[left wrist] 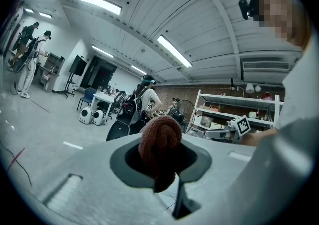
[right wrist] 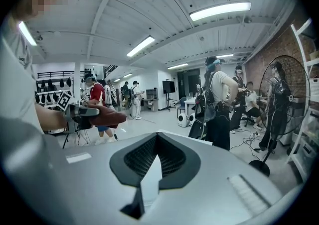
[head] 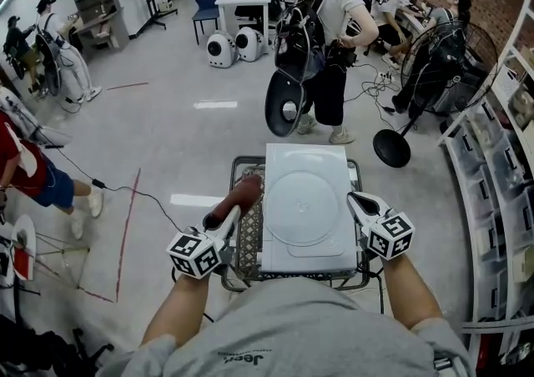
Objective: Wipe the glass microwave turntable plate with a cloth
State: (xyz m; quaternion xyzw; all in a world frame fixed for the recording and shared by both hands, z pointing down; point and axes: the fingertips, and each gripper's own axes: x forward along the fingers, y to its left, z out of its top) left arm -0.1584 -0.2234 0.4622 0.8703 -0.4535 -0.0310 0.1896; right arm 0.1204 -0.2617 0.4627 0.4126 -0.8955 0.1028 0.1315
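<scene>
The round glass turntable plate (head: 302, 205) lies flat on top of a white microwave (head: 288, 254) straight ahead in the head view. My left gripper (head: 224, 218) is shut on a rolled brown cloth (head: 242, 192), which it holds just off the microwave's left edge. The cloth (left wrist: 160, 139) fills the space between the jaws of my left gripper (left wrist: 160, 155) in the left gripper view. My right gripper (head: 355, 198) sits at the microwave's right edge, beside the plate. It (right wrist: 157, 142) is shut with nothing in it. Neither gripper touches the plate.
The microwave rests on a wire cart (head: 247, 243). A person with a backpack (head: 325, 42) stands just beyond it. A black floor fan (head: 442, 62) and shelves (head: 501, 158) are to the right. Red tape (head: 127, 225) and a cable (head: 125, 190) cross the floor at left.
</scene>
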